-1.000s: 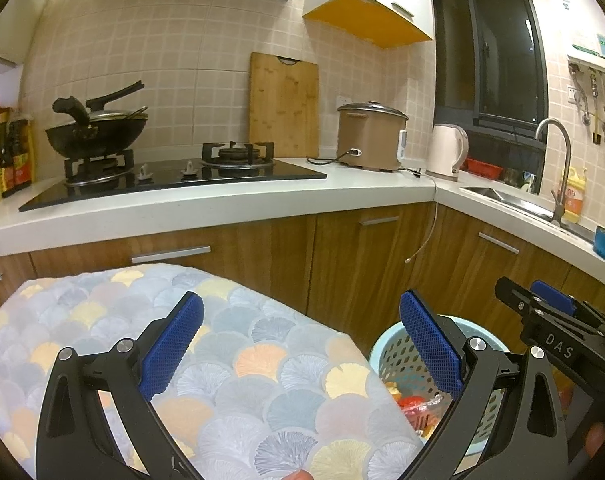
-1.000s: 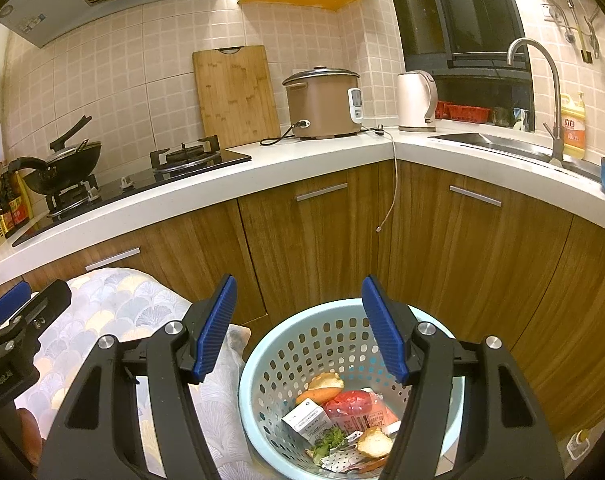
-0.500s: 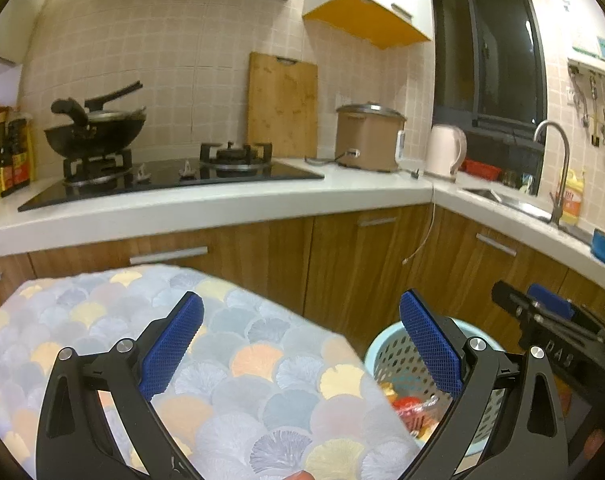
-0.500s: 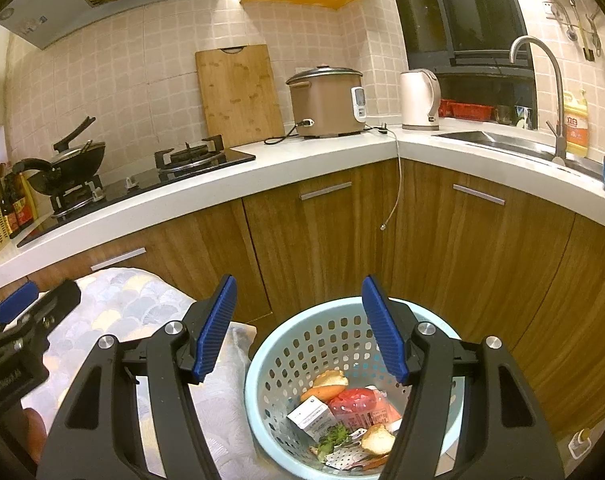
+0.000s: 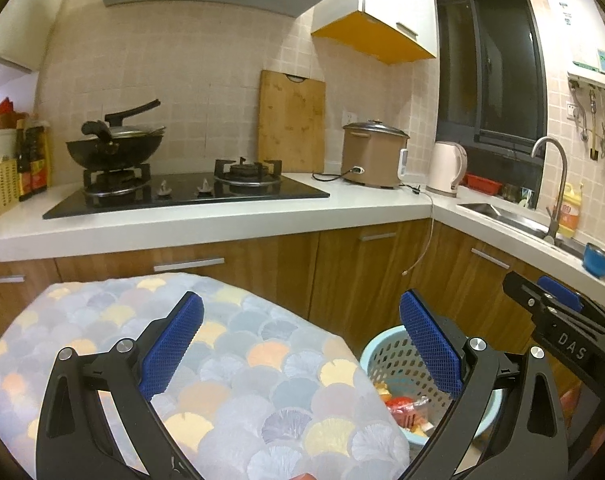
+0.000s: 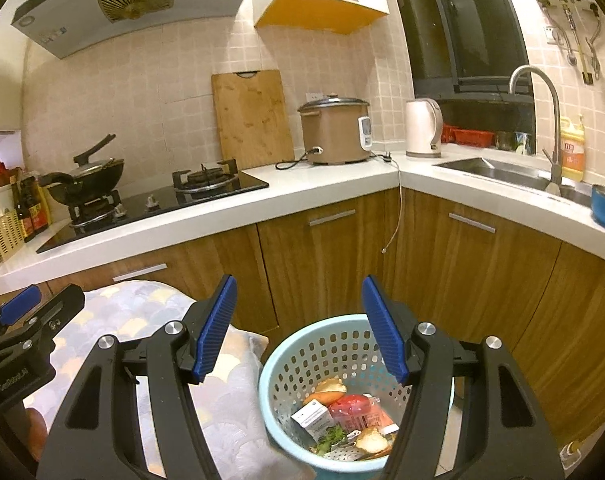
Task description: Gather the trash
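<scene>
Right wrist view shows the right gripper [image 6: 298, 328] spread apart, empty, above the pale-blue perforated plastic basket [image 6: 302, 354] already holding the mixed food trash [image 6: 344, 420], which a careless knock might tip.

Both wrist views look forward and level across the kitchen at the counter [image 5: 230, 216], from low, near cabinet-door height. The left view sits over the patterned table [image 5: 242, 360], facing the stove [image 5: 190, 192]; the basket [image 5: 386, 356] is at its lower right. The right view sits further right, close above the basket [image 6: 302, 364], with the sink [image 6: 498, 168] nearer. Both share the stove, cutting board [image 6: 252, 120], rice cooker [image 5: 372, 156], kettle [image 6: 422, 128], table and basket. Each view catches the other gripper at its edge.
</scene>
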